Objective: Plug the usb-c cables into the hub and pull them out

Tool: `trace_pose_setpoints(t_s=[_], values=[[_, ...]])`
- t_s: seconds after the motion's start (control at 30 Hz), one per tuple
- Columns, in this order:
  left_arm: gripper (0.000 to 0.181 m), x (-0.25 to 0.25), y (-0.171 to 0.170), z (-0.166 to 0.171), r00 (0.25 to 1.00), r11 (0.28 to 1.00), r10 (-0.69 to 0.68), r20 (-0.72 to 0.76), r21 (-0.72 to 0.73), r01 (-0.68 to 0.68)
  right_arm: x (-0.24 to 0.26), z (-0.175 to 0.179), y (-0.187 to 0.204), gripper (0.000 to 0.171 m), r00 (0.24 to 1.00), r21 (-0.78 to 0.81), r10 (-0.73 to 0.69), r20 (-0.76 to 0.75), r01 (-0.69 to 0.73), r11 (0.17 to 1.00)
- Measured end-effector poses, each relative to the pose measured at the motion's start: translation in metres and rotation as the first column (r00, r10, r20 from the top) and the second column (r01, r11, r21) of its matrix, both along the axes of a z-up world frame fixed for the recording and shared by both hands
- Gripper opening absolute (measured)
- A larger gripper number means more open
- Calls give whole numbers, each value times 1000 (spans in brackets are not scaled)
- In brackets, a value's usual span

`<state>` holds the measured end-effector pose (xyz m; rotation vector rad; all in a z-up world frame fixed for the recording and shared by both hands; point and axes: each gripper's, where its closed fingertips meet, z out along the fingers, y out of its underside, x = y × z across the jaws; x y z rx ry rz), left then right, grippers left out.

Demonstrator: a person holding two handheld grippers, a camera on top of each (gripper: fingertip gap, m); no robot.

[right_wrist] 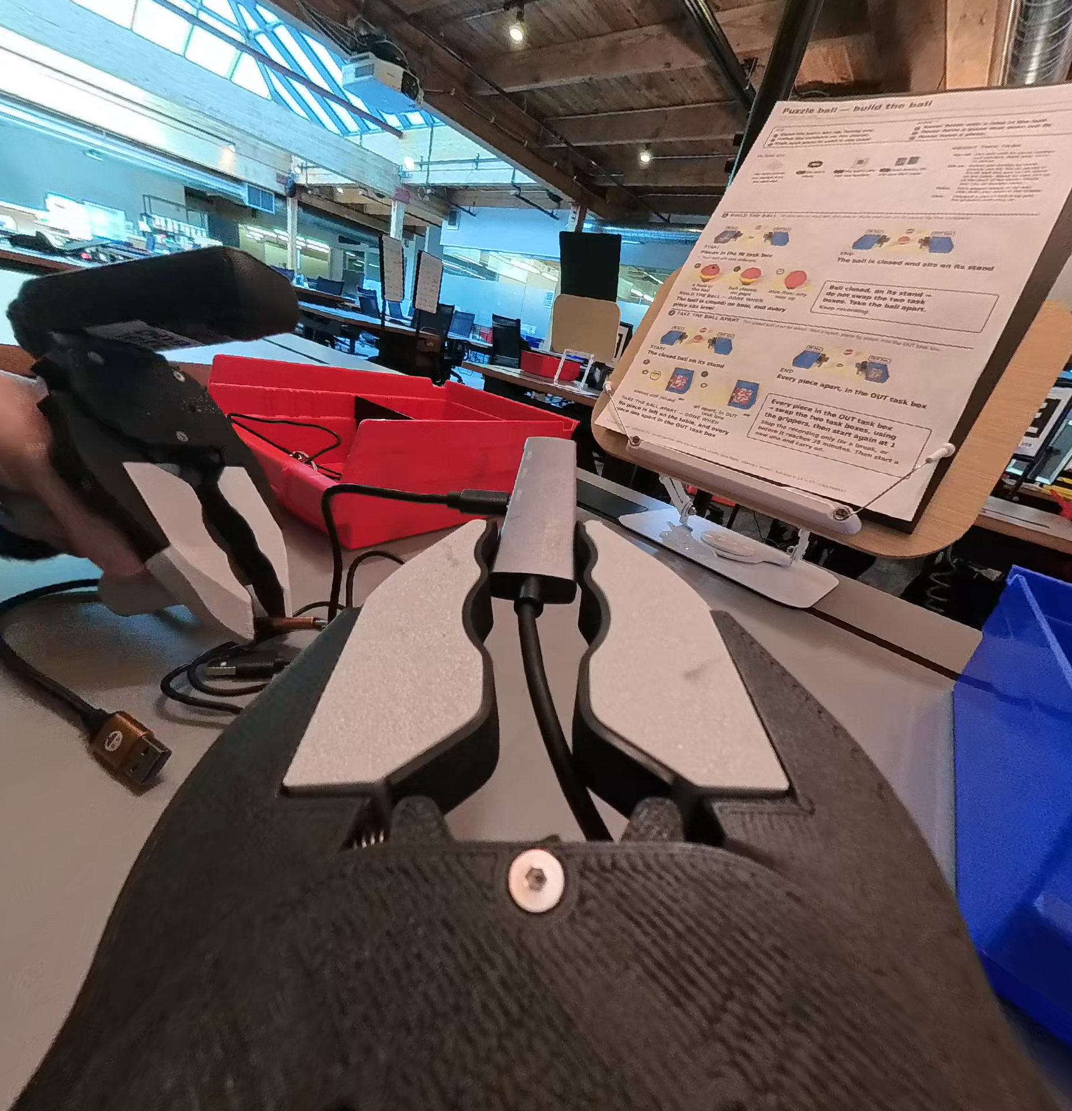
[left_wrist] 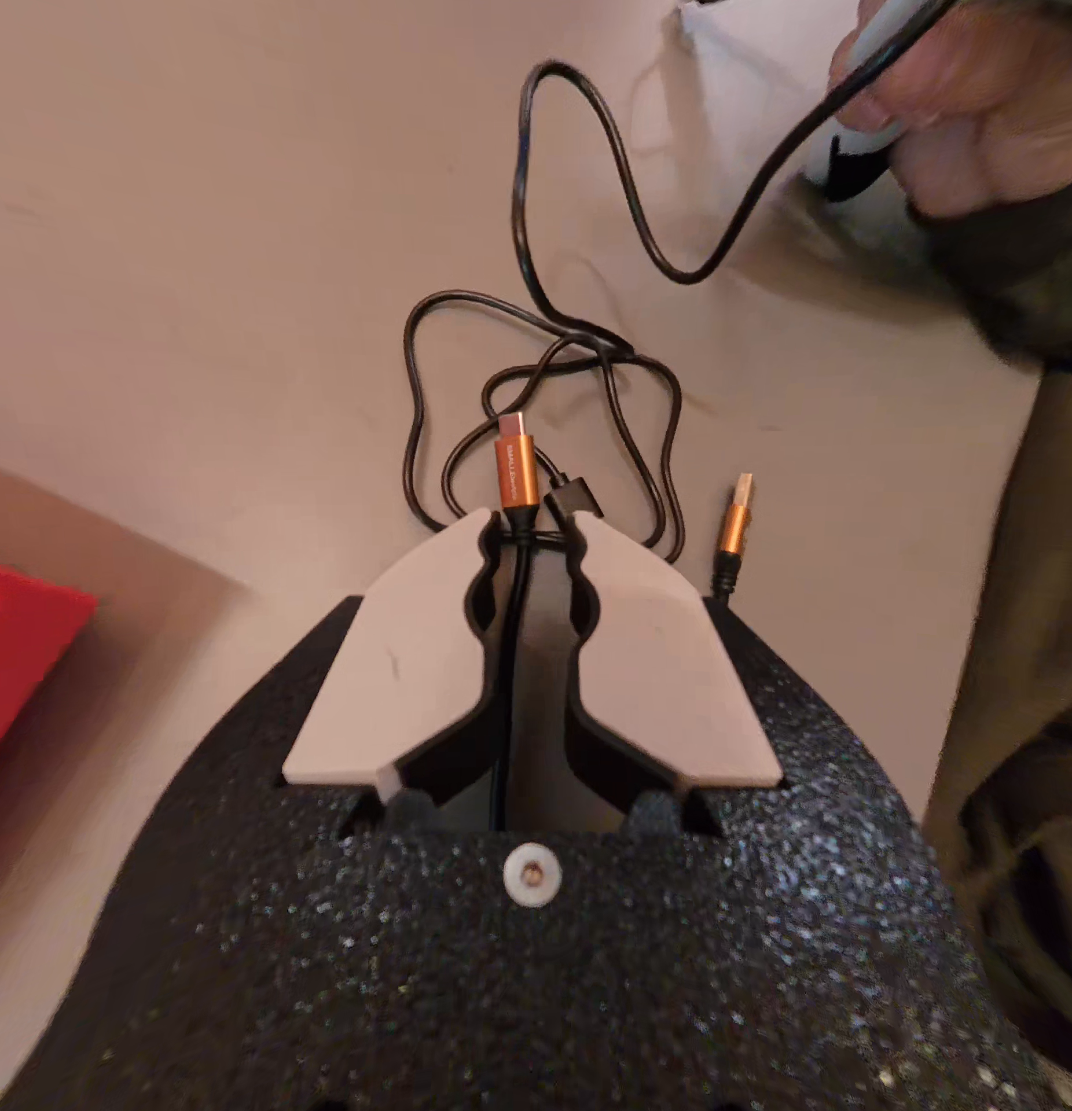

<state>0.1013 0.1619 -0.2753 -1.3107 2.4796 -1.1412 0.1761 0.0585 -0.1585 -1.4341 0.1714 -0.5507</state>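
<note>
Currently, left jaws (left_wrist: 530,523) clench the orange USB-C plug (left_wrist: 514,472), axis toward 12 o'clock; right jaws (right_wrist: 536,535) clamp the hub (right_wrist: 536,517), one black cable (right_wrist: 395,496) seated at 9 o'clock.

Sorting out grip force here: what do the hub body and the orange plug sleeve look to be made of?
Hub: probably brushed or anodised metal, judging by its matte grey, crisp-edged shell. Orange plug sleeve: likely anodised aluminium, with a satin metallic sheen. Both look hard and smooth.

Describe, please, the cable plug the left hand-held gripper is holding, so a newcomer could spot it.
On the beige table, find the tangle of black cables. The orange-sleeved USB-C plug sits pinched at the left hand-held gripper fingertips, unlike the loose orange USB-A plug to its right.
</note>
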Motion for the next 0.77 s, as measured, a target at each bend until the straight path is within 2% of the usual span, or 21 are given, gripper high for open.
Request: trace_pose_setpoints(t_s=[0.03, 0.17, 0.33, 0.43, 0.53, 0.6, 0.67, 0.77], values=[[23, -1, 1, 3, 1000, 999, 11, -9, -44, -12, 0, 0, 0, 25, 1000, 1, 0, 0, 0, 1000], [23, -1, 11, 9, 997, 987, 68, -48, -146, -74, -1, -1, 2, 25, 1000, -11, 7, 4, -7, 1000], [27, -4, 11, 5, 993, 984, 67, -100, -159, -82, -2, -2, 2, 25, 1000, -16, 8, 7, -8, 1000], [30, -4, 8, 0, 994, 994, 33, -102, -100, -44, -2, -2, 2, 25, 1000, -17, 9, 7, -9, 1000], [26, -1, 1, -3, 995, 999, 8, -96, -53, -13, -3, -2, 3, 25, 1000, -23, 12, 10, -12, 1000], [7, 2, 0, -5, 993, 999, 13, -117, -47, -18, -3, -2, 3, 25, 1000, -26, 14, 13, -14, 1000], [7, 4, -1, -5, 989, 997, 15, -144, -79, -26, -3, -2, 3, 25, 1000, -26, 15, 13, -14, 1000], [7, 8, 1, -2, 999, 998, 0, -41, -68, -3, -3, -2, 3, 25, 1000, -22, 14, 9, -14, 1000]])
